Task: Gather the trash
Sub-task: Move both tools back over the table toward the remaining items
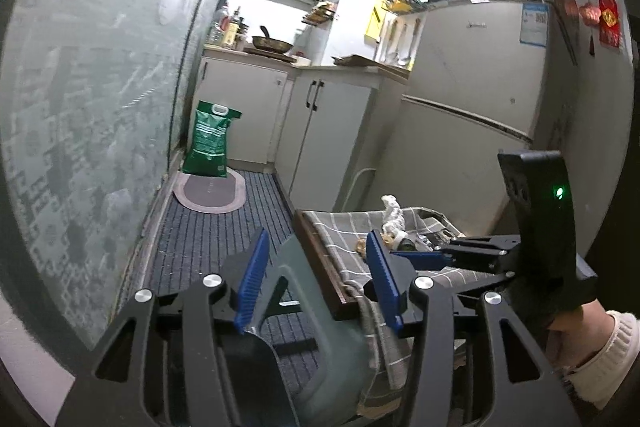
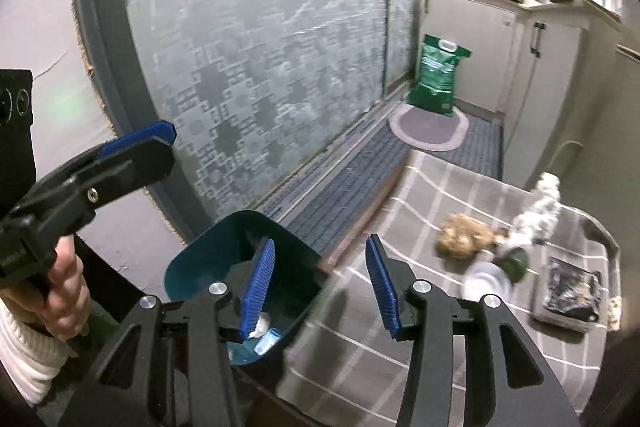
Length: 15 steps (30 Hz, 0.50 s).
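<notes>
Our right gripper [image 2: 320,287] stands wide open with nothing between its blue pads [image 2: 258,287], hanging over the near edge of the table where it meets the teal trash bin [image 2: 200,263]. The bin sits at about 8 o'clock from the claw, just beside the table's edge, with a white crumpled scrap [image 2: 261,325] and a pale blue-and-white packet [image 2: 268,341] lying in its bottom. At about 2 o'clock, well apart on the grey checked tablecloth [image 2: 360,339], we see the remaining litter: a brown crumpled wad [image 2: 464,237], a white disc [image 2: 488,283] touching a dark green round piece [image 2: 516,259], crumpled white plastic [image 2: 540,211], and a grey tray of dark wrappers [image 2: 568,293].

Our left gripper [image 1: 320,283] is likewise spread open and empty, over the bin's rim [image 1: 296,267] at the table's corner. In the right wrist view it appears at 9 o'clock.

Further out, at 12 o'clock, a green sack [image 2: 438,77] stands on an oval mat [image 2: 428,129].
</notes>
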Tool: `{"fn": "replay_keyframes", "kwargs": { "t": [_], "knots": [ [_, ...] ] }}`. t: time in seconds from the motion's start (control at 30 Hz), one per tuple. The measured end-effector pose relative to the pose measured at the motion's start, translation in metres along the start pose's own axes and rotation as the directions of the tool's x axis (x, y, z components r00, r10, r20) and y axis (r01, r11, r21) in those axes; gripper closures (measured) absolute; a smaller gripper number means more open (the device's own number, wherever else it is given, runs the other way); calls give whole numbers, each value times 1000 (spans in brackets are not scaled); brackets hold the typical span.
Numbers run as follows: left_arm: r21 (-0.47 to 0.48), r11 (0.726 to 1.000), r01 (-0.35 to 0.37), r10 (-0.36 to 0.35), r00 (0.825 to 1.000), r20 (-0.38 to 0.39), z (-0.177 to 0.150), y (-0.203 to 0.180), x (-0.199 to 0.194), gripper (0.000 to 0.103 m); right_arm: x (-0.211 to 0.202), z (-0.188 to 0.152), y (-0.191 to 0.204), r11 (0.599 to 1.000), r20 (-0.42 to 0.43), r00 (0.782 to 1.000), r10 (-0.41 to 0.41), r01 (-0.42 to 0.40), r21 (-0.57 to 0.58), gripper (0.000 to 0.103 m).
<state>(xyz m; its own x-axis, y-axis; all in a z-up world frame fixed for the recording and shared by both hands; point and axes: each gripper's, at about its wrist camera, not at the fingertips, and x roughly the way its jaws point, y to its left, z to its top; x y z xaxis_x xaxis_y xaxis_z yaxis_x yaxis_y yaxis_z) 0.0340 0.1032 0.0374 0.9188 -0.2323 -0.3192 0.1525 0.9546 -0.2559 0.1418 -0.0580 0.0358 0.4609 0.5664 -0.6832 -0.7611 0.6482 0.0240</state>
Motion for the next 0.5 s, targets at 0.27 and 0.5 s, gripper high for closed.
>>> {"fn": "replay_keyframes", "kwargs": {
  "t": [0.27,0.5],
  "knots": [
    [35,999,25,-22,998,-63,-6,-28,33,44,-23,-9,-38,997,30,998,-59,58,56,48],
    [48,997,56,-50,991,-128,-14,-51,60,41,-52,-18,-70,989,67,991,-118,111,102,38]
  ]
}}
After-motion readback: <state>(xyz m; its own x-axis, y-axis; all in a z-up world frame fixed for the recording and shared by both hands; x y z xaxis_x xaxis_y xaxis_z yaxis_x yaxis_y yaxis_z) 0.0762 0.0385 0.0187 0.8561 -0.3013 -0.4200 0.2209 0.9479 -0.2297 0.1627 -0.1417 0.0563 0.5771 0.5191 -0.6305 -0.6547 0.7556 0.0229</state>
